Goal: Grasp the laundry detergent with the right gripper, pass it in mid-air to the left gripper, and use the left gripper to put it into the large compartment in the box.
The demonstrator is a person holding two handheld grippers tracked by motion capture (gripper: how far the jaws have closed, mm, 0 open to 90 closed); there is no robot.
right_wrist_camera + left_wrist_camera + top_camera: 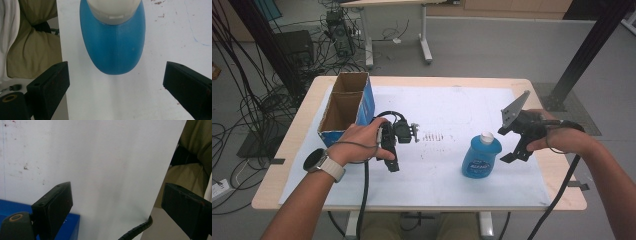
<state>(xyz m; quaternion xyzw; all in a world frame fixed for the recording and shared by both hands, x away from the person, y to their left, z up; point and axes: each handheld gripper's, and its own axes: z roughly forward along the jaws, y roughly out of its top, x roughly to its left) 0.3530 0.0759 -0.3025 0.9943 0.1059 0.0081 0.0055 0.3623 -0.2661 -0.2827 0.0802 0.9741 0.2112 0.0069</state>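
Gaping jaws: right gripper (pixel 116 90) spread wide, nothing held; left gripper (pixel 115 207) same.
Bottle: blue bottle (pixel 481 156), right of centre, just beside the right jaws.
Handling: probably slick, squeezy plastic; grab the flat belly, not the cap.
Box: cardboard box (pixel 346 102), upper left.

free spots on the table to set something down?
Bare: far half of the sheet, right of the box; near strip before the bottle. Crowded: left side, where the left gripper sits by the box; right gripper beside the bottle.
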